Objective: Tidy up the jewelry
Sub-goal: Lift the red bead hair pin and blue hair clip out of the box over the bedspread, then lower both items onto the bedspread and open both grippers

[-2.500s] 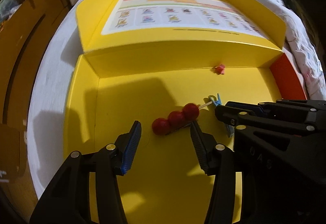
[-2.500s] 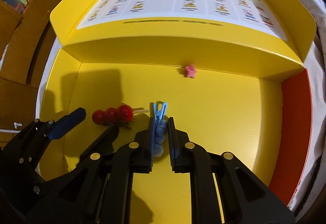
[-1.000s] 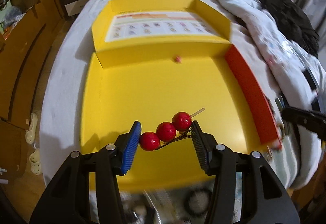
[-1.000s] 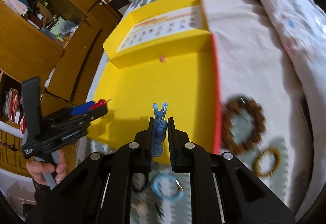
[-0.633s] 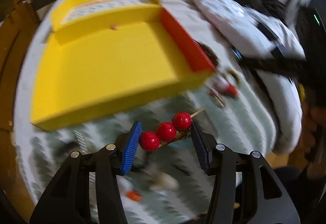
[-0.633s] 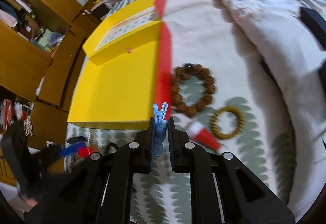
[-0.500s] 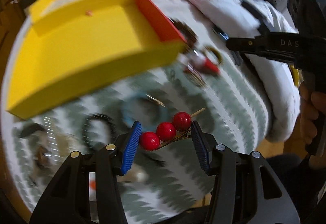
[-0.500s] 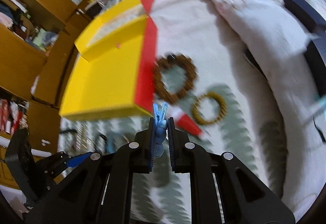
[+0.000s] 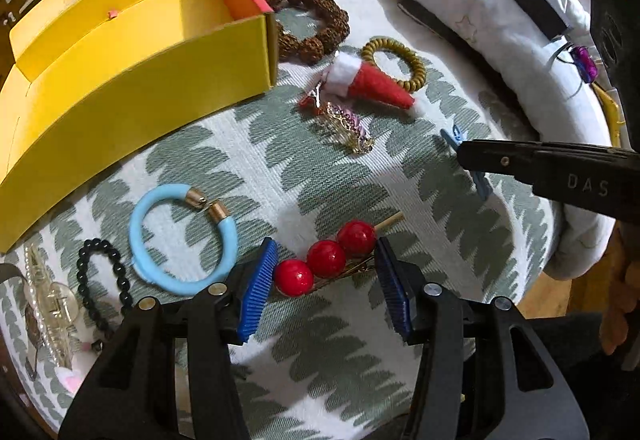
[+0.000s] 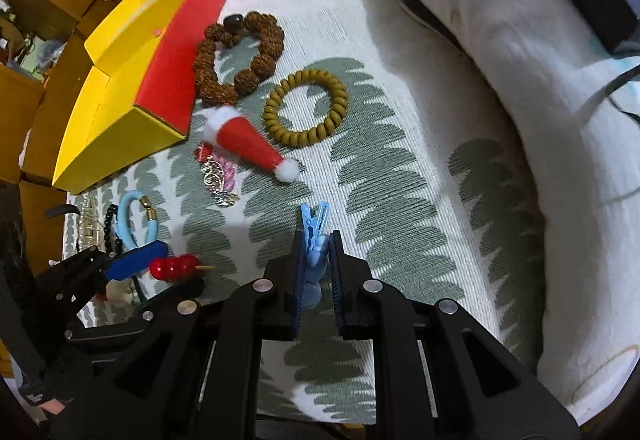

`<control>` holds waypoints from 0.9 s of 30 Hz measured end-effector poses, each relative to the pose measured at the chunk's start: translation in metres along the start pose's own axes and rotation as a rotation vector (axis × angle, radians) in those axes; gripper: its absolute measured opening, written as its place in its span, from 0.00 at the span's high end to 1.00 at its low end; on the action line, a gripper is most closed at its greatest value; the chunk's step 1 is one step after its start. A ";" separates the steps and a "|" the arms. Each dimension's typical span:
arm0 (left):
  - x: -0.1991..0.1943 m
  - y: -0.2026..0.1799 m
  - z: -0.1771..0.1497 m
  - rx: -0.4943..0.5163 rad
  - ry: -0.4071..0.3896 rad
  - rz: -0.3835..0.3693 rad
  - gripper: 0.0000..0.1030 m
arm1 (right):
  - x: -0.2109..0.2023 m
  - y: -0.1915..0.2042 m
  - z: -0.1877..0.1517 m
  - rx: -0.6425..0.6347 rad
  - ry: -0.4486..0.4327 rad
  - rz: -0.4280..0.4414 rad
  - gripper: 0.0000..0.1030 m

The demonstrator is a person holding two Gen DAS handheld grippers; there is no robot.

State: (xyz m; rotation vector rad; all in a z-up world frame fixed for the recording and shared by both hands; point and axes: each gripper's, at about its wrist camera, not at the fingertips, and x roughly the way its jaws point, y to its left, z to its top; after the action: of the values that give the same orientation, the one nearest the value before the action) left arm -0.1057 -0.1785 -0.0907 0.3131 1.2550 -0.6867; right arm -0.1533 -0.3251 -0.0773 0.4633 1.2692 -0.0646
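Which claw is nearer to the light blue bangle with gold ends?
Left. The left claw, shut on the red bead hairpin, is just beside the light blue bangle. The right claw, holding the blue clip, is well apart.

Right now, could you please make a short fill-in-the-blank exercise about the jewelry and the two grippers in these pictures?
1. The left gripper holds a clip with three ____ balls.
2. The right gripper is shut on a ____ clip.
3. The Santa hat lies ____ the yellow box.

Missing words: red; blue; outside
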 end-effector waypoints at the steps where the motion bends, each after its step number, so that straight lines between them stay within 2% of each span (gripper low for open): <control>1: 0.003 -0.001 0.002 -0.002 0.003 0.006 0.50 | 0.002 0.000 0.000 -0.002 0.007 -0.002 0.86; 6: 0.004 -0.006 0.006 0.010 -0.007 0.021 0.49 | -0.001 0.003 0.001 -0.015 -0.002 -0.038 0.79; 8: 0.001 -0.007 0.007 0.011 -0.019 0.022 0.37 | -0.004 0.004 0.002 -0.020 -0.009 -0.056 0.79; 14: -0.013 -0.009 0.007 0.008 -0.045 -0.005 0.33 | -0.014 0.006 0.002 -0.020 -0.032 -0.045 0.78; 16: -0.026 -0.009 -0.002 0.005 -0.065 -0.001 0.33 | -0.020 0.007 0.002 -0.022 -0.054 -0.046 0.75; 19: -0.041 -0.003 -0.006 -0.012 -0.099 0.013 0.31 | -0.031 0.013 0.002 -0.044 -0.102 -0.053 0.65; 21: -0.057 0.007 -0.014 -0.039 -0.138 0.047 0.27 | -0.034 0.019 0.001 -0.061 -0.117 -0.057 0.56; 27: -0.103 0.045 -0.045 -0.120 -0.275 0.247 0.18 | -0.041 0.043 -0.008 -0.134 -0.143 -0.043 0.56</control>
State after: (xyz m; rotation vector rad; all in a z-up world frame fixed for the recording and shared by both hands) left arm -0.1267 -0.0876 -0.0137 0.2590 0.9706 -0.4243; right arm -0.1603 -0.2916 -0.0286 0.3106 1.1354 -0.0472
